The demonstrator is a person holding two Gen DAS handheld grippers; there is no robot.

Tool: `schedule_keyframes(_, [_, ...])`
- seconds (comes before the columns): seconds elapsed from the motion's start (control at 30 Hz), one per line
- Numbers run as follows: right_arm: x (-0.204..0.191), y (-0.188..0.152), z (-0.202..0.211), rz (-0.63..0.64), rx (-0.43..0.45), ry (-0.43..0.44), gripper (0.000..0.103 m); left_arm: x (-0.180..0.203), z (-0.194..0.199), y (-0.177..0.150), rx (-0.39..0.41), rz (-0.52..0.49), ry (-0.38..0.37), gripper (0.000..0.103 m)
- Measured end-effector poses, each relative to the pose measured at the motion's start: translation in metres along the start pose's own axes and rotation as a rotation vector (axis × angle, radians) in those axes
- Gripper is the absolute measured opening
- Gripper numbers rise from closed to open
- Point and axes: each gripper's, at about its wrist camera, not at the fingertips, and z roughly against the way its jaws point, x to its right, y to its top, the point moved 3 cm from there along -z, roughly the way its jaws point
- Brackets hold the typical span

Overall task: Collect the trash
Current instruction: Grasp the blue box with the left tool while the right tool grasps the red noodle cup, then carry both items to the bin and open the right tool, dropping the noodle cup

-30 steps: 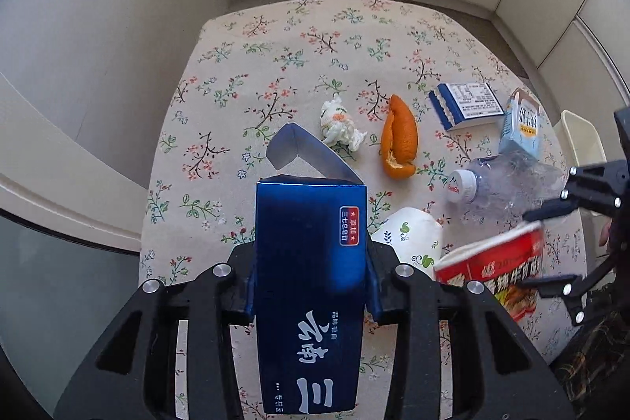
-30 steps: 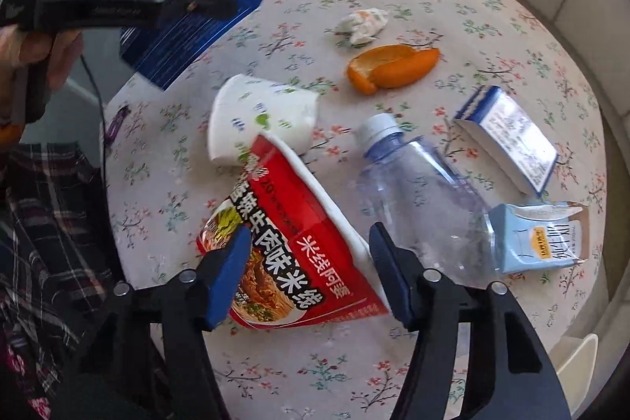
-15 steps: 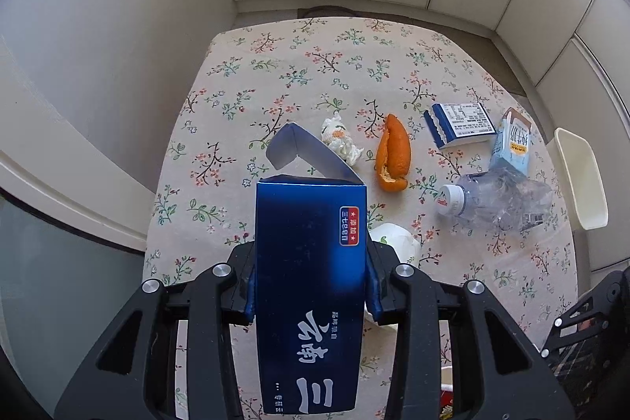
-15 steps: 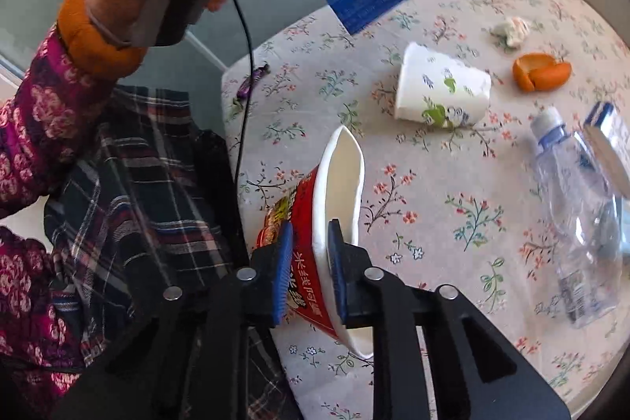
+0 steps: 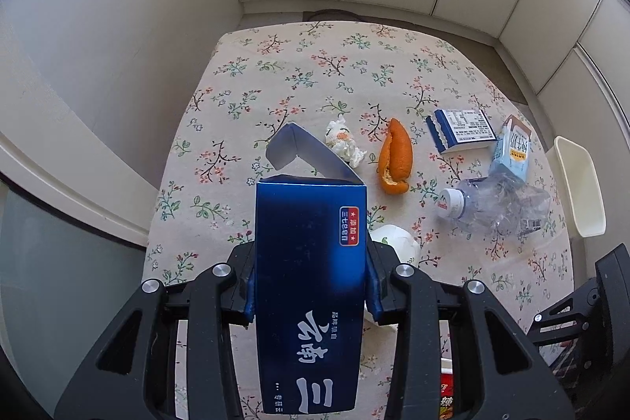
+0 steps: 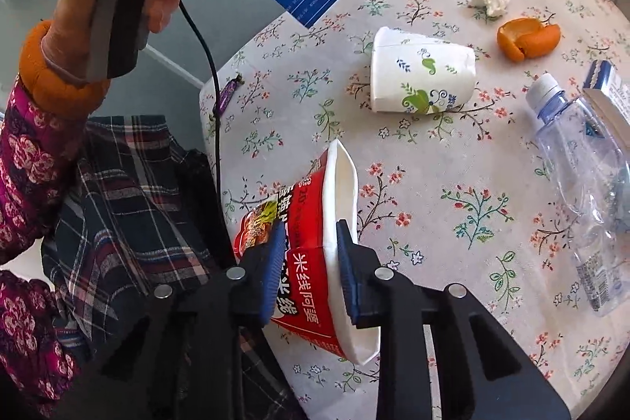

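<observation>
Closing in, the right gripper (image 6: 309, 262) jaws now squeeze the red noodle cup (image 6: 315, 243), lifted at the table's (image 6: 433, 184) 7 o'clock edge. It is light and squashy, so pinch its side gently. The left gripper (image 5: 311, 286) grasps the blue box (image 5: 309, 294).

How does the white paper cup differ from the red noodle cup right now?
The paper cup lies on its side on the tablecloth, untouched; the red noodle cup is clamped in the right tool, whose jaws have just been closing.
The paper cup keeps a fairly round shape; the noodle cup is squashed flat.
The paper cup is white with green motifs; the noodle cup is red with white lettering.
Both are empty disposable cups.
</observation>
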Motion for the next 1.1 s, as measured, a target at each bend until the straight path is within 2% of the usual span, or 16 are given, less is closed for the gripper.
schedule_keyframes(0.1, [-0.007, 0.009, 0.010, -0.019, 0.044, -0.015, 0.016, -0.004, 0.003, 0.002, 0.015, 0.016, 0.001, 0.038])
schedule_keyframes(0.33, [-0.007, 0.020, 0.020, -0.050, 0.096, -0.083, 0.013, -0.009, 0.011, 0.006, 0.048, 0.054, 0.004, 0.038])
schedule_keyframes(0.4, [-0.011, 0.025, 0.029, -0.042, 0.134, -0.107, 0.006, -0.012, 0.015, 0.007, 0.065, 0.069, 0.007, 0.038])
schedule_keyframes(0.5, [-0.011, 0.033, 0.046, -0.033, 0.203, -0.179, 0.006, -0.017, 0.022, 0.010, 0.095, 0.096, 0.007, 0.038])
schedule_keyframes(0.8, [0.006, 0.054, 0.077, -0.109, 0.338, -0.274, 0.006, -0.023, 0.038, 0.016, 0.171, 0.153, 0.006, 0.038])
schedule_keyframes(1.1, [0.019, 0.074, 0.116, -0.185, 0.522, -0.374, 0.006, -0.029, 0.064, 0.027, 0.279, 0.236, -0.008, 0.038])
